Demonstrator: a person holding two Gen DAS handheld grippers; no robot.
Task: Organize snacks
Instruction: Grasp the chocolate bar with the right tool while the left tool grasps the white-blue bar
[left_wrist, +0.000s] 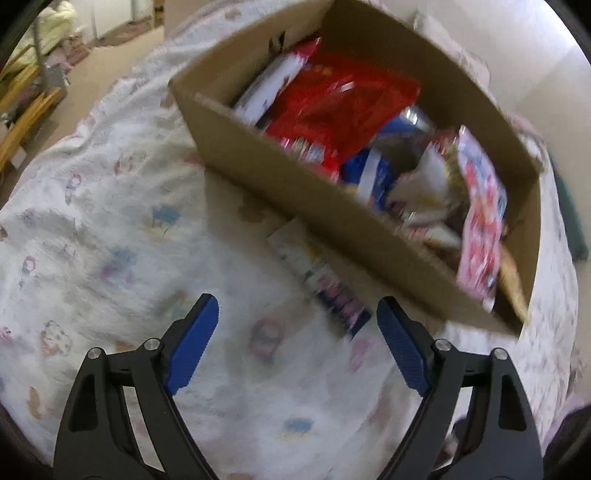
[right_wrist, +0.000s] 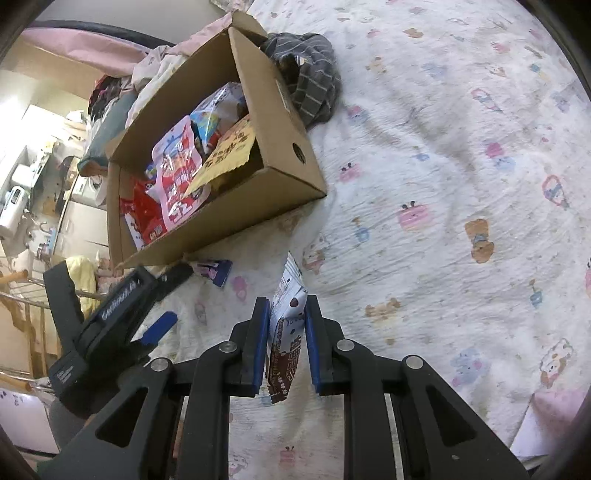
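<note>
A cardboard box (left_wrist: 280, 177) (right_wrist: 280, 122) full of snack bags stands on a bed with a cartoon-print sheet. A red bag (left_wrist: 343, 107) and a pink bag (left_wrist: 480, 229) lie among its contents. Just outside the box wall a purple-and-white snack packet (left_wrist: 325, 280) (right_wrist: 216, 271) lies flat on the sheet. My left gripper (left_wrist: 297, 314) (right_wrist: 162, 299) hovers open above that packet, with nothing between its blue pads. My right gripper (right_wrist: 286, 314) is shut on a brown-and-white snack packet (right_wrist: 286, 332), held upright above the sheet.
A grey striped cloth (right_wrist: 310, 77) lies crumpled against the far side of the box. Clothes and pink bedding (right_wrist: 122, 59) pile up beyond it. Past the bed's edge I see shelves and a wooden rack (left_wrist: 26, 110).
</note>
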